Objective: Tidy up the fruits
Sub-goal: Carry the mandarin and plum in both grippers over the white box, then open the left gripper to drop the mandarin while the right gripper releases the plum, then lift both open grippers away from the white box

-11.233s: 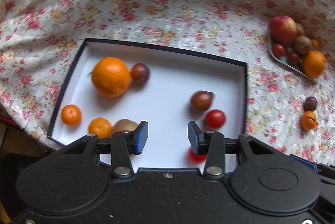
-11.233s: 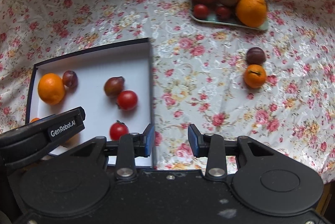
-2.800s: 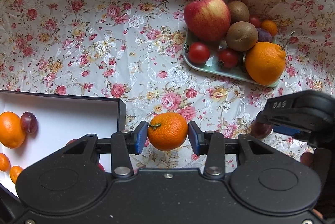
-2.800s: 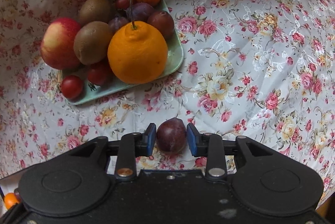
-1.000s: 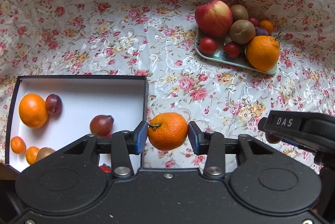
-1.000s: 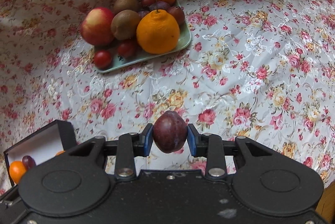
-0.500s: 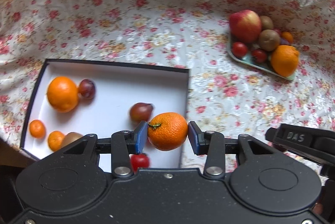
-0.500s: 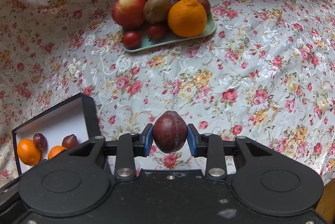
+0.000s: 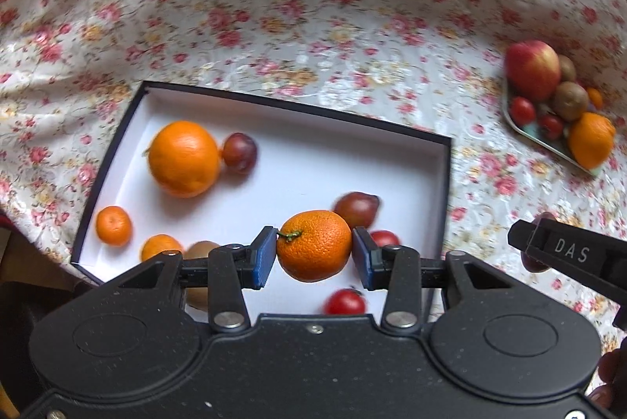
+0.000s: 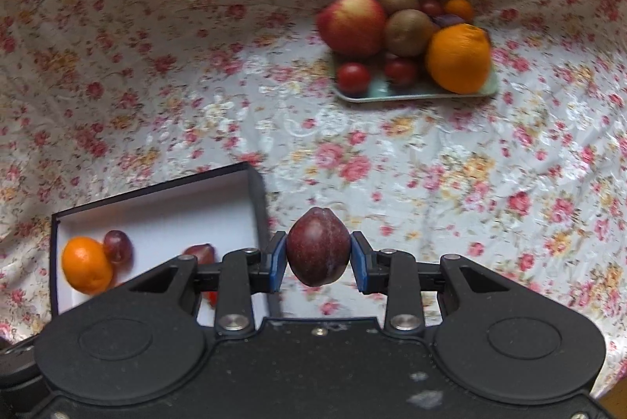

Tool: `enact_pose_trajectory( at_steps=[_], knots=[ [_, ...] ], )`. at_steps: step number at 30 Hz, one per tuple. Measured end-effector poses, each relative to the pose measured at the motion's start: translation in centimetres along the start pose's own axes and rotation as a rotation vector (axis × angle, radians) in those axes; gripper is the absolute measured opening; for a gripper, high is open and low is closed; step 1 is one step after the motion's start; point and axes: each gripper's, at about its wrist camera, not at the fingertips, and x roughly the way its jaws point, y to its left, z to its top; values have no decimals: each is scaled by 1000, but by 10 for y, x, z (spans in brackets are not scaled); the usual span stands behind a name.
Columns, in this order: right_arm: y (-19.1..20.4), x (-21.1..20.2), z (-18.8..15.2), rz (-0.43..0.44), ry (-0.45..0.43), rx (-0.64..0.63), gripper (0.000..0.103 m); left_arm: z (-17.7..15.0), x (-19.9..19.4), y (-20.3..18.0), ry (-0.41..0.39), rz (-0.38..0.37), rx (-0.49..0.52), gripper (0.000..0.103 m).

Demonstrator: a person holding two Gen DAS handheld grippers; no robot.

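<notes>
Left wrist view is showing your left claw (image 9: 313,258) pinching a mandarin (image 9: 316,245) between its blue pads, with the fruit hanging above the near part of the white-lined box (image 9: 441,184). Your right claw (image 10: 318,260) is squeezing a dark plum (image 10: 318,246) in the same way, and it is hovering over the floral cloth (image 10: 431,164) on the worktop, just beside the box's right wall rather than above its floor.

You are risking a bad drop on both sides. Under the mandarin, a cherry tomato (image 9: 345,302) and a reddish plum (image 9: 356,209) are lying close by, so letting go from height is likely to knock them about or bruise them. The plum is sitting outside the box edge; releasing it there would probably send it rolling across the cloth. Both fruits are round and smooth, so a loosening grip could let them slip early. The green tray (image 10: 415,92) of remaining fruit is sitting well apart.
</notes>
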Motion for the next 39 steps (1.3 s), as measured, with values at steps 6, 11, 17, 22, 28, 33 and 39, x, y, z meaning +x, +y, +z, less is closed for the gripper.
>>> enact_pose_trajectory(
  at_steps=[6,11,17,22,28,33,39],
  knots=[
    [42,1,-5,52,-48,-68,35,4,6,31,6,21,-55,50],
    [69,5,-5,74,-86,-96,35,4,11,47,21,18,-73,50],
    [80,9,1,111,-101,-48,37,5,10,52,12,-9,-42,50],
    [81,7,3,129,-121,-30,37,3,4,54,-15,-23,-26,50],
    [82,4,-1,99,-145,-65,37,2,6,61,-10,-14,-53,50],
    [81,0,-9,88,-147,-109,37,0,1,61,-51,9,-55,50],
    [79,-13,-18,69,-184,-175,37,-10,-11,60,-126,58,-23,50]
  ],
)
